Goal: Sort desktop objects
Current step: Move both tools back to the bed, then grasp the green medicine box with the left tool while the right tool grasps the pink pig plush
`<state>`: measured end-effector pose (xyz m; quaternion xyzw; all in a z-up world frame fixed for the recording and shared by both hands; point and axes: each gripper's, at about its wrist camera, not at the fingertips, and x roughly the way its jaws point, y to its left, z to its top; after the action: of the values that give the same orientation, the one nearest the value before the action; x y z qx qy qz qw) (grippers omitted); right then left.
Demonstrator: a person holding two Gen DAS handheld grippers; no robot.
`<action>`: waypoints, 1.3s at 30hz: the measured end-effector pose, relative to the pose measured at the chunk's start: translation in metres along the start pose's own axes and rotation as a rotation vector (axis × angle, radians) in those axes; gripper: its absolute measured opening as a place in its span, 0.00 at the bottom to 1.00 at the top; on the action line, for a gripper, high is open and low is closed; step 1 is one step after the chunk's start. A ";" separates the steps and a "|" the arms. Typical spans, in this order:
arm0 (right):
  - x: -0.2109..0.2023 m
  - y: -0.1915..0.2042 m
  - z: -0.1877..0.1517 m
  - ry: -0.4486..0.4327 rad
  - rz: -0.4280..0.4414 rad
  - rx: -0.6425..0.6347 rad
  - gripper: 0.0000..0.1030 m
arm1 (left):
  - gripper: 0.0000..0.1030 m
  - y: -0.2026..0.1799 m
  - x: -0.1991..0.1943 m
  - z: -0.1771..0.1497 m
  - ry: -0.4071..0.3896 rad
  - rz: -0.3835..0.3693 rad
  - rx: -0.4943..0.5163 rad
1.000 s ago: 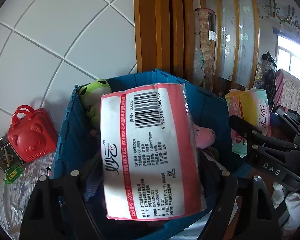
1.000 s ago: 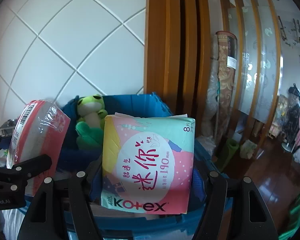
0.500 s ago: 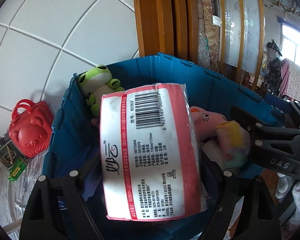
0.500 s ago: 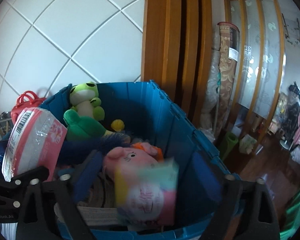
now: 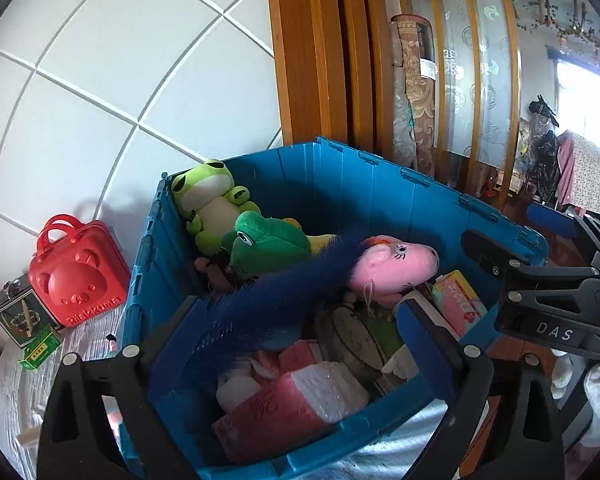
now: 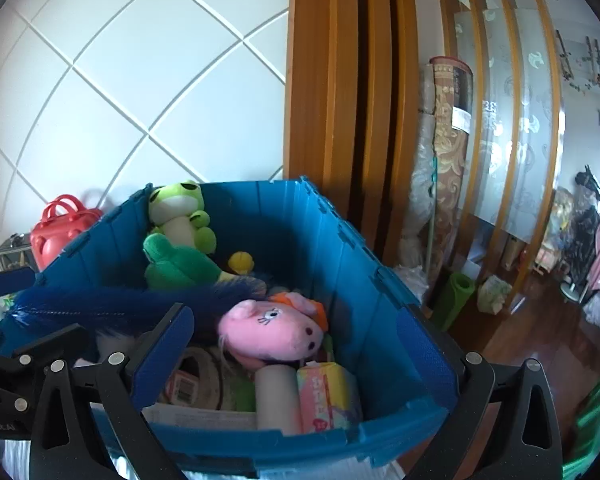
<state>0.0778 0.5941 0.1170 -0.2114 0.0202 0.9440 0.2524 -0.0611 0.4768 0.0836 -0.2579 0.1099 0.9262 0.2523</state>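
1. A blue crate (image 5: 380,184) fills the frame's middle, on a tabletop (image 5: 16,396) with what may be a pale striped cloth.
2. White tiled wall (image 5: 100,60) upper left; wooden frame (image 6: 340,80) and floor (image 6: 540,340) at right.
3. The pink tissue pack (image 5: 296,404) and pastel pad pack (image 6: 326,396) lie inside the crate.
4. Left gripper (image 5: 300,356) is opening, right gripper (image 6: 296,344) wide apart; both empty.

The red bear case (image 5: 78,270) reads "Rilakkuma"; the right gripper (image 5: 548,300) reads "DAS".
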 end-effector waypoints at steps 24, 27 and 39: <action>-0.078 0.237 0.022 -0.161 0.275 -0.171 1.00 | 0.97 0.249 -0.128 -0.121 -0.052 0.330 -0.337; -0.085 0.286 0.024 -0.165 0.306 -0.190 1.00 | 0.97 0.299 -0.141 -0.147 -0.033 0.367 -0.379; -0.023 0.435 -0.001 0.122 0.295 -0.199 1.00 | 0.97 0.503 -0.138 -0.240 0.178 0.413 -0.446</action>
<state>-0.1152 0.2041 0.0958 -0.2871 -0.0271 0.9535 0.0875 -0.1214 -0.0864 -0.0081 -0.3591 -0.0244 0.9329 -0.0143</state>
